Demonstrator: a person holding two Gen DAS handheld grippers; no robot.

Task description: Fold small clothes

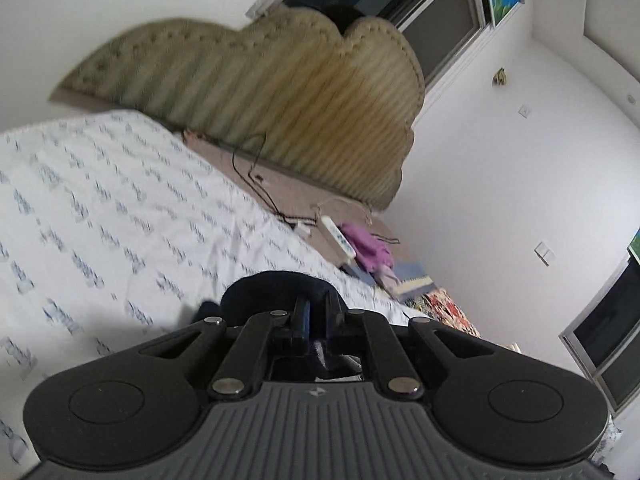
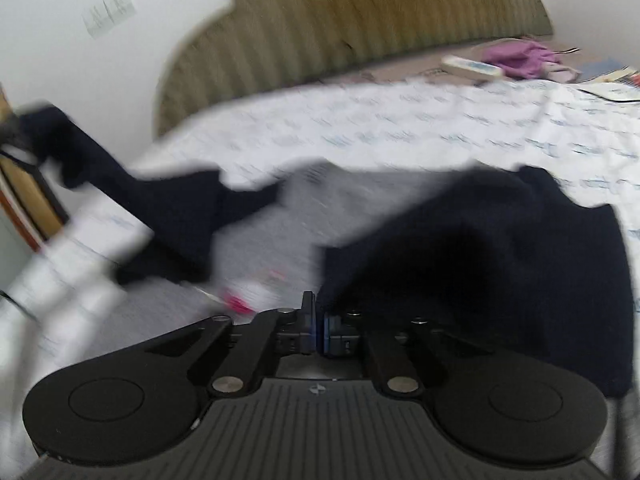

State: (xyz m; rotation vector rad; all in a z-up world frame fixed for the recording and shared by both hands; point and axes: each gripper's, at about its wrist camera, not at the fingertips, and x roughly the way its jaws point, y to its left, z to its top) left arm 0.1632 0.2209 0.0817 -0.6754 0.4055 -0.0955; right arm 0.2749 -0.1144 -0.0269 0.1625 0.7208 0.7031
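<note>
Tongs on both sides are clenched on one dark garment (image 2: pixel 500 248): the left tongs (image 1: pixel 316 312) pinch a navy edge, the right tongs (image 2: pixel 316 320) grip a hem at their tips. The garment hangs between them above the bed (image 1: pixel 120 208), partly draped. Judged step: carrying the held edge over for a fold. Keep both grips level and the span taut, then lower evenly so no crease is trapped. Fabric looks soft, matte, limp knit. The bed cover is white, printed and smooth; the headboard (image 1: pixel 300 120) is ribbed padding.

Home bedroom: bed (image 1: pixel 120 208), padded headboard (image 1: pixel 280 112).
</note>
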